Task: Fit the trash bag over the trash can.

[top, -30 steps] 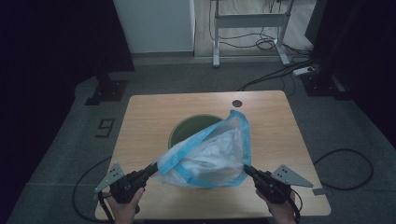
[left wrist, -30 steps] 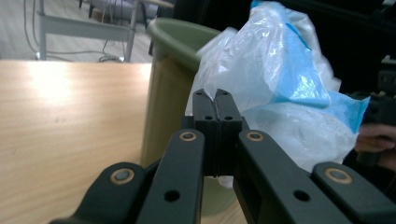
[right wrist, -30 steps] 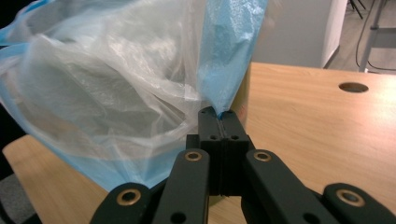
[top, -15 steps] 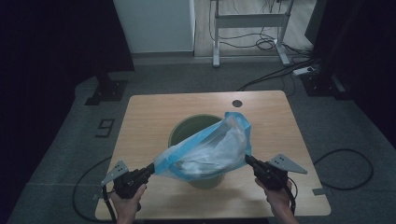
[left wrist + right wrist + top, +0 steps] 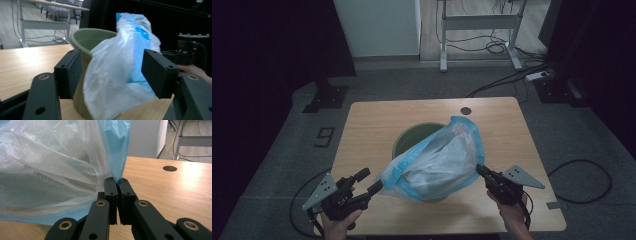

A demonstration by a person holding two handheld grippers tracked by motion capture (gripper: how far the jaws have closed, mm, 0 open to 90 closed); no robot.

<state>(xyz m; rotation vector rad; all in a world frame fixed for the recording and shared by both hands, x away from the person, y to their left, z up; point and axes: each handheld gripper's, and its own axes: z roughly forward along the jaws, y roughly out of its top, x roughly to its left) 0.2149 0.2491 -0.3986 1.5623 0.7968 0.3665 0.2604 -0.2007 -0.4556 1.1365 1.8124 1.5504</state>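
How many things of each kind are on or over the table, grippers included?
Grippers: 2, the left gripper and the right gripper
Green bin: 1
Blue-edged clear plastic bag: 1
Total: 4

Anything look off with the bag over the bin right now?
Yes: the bag isn't seated in the green bin. The left claw has just opened, pads clear of the plastic; the right claw pinches one edge, so it drapes lopsided.

Black left gripper (image 5: 373, 189) and right gripper (image 5: 480, 171), grey three-cornered plates, trailing black cables, round screws
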